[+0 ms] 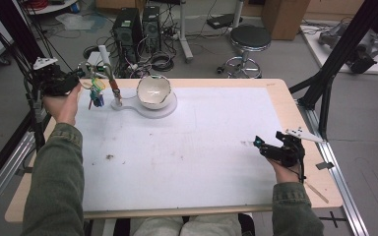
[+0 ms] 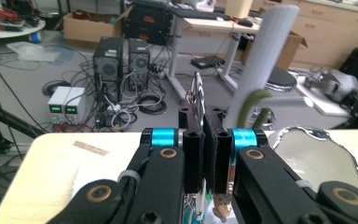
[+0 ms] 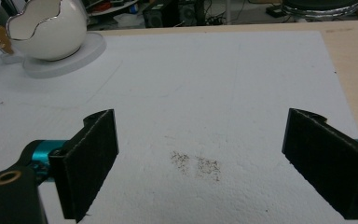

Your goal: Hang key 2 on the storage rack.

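My left gripper (image 1: 84,82) is at the table's far left corner, beside a white stand (image 1: 107,61) with a green hook (image 2: 252,99). Its jaws (image 2: 204,116) are pressed together on a thin flat keychain with a metal ring (image 2: 196,92); coloured pieces of it dangle below (image 1: 97,92). A small brown piece (image 1: 115,92) hangs by the stand's post. A white egg-shaped bowl (image 1: 153,91) with a silver rim sits on the stand's round base (image 1: 170,109). My right gripper (image 1: 268,139) rests low over the white mat at the right, open (image 3: 200,121) with nothing between its fingers.
A white foam mat (image 1: 187,147) covers most of the wooden table (image 1: 285,93), with small dark specks (image 3: 198,164) on it. Beyond the far edge stand computer towers (image 1: 137,27), cables and a stool (image 1: 248,42). Black frame legs (image 1: 334,54) rise at the right.
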The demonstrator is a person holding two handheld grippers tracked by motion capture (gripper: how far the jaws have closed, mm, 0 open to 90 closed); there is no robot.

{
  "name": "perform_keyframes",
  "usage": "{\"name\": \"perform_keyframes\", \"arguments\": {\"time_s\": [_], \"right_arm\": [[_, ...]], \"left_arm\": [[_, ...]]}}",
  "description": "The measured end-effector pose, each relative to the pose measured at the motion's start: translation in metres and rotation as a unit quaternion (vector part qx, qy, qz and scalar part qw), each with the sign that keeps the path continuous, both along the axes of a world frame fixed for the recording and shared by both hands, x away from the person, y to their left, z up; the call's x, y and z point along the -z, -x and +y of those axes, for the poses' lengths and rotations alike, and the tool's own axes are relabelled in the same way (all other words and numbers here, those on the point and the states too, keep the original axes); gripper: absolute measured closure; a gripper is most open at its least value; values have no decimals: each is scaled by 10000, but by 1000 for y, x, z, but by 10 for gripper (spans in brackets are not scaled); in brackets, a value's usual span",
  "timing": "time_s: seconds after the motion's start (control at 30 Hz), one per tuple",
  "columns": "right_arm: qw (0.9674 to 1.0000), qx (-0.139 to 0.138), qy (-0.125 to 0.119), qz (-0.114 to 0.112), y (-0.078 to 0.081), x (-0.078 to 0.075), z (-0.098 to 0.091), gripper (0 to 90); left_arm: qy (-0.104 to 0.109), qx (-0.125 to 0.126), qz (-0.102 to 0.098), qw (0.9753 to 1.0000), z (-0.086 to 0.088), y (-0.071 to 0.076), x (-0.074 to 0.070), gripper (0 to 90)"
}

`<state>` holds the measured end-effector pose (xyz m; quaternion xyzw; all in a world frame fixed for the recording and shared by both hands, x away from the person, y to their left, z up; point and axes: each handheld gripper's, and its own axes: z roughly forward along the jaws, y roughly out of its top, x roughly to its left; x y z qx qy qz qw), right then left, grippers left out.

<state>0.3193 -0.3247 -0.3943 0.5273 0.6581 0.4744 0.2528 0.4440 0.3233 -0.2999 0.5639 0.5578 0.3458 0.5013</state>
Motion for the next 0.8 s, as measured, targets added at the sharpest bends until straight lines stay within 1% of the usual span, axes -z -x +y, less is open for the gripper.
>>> {"name": "perform_keyframes", "arguments": {"time_s": [0.1, 0.17, 0.3, 0.43, 0.47, 0.57, 0.6, 0.8], "right_arm": [[10000, 2, 14, -21, -1, 0, 0, 96], [10000, -8, 9, 8, 0, 0, 0, 96], [10000, -29, 20, -4, -1, 0, 1, 96], [10000, -35, 20, 15, -1, 1, 1, 96], [10000, -38, 11, 19, -1, 1, 1, 96], [10000, -35, 9, 28, -1, 1, 1, 96], [10000, -27, -7, 39, -1, 1, 1, 96], [10000, -20, -2, 30, -1, 1, 0, 96]], "left_arm": [[-64, -37, 2, 10000, 2, 1, -1, 868], [-128, -74, 31, 9999, 2, 0, -2, 868], [-110, -25, 71, 9999, 2, -4, 0, 868], [-78, 104, 74, 9999, -1, -9, 2, 868], [-104, 131, 99, 9998, -3, -10, 2, 868], [-58, 262, 75, 9996, -8, -13, 3, 868], [-72, 290, 79, 9995, -10, -14, 4, 868], [-84, 480, 167, 9987, -17, -17, 8, 867]]}}
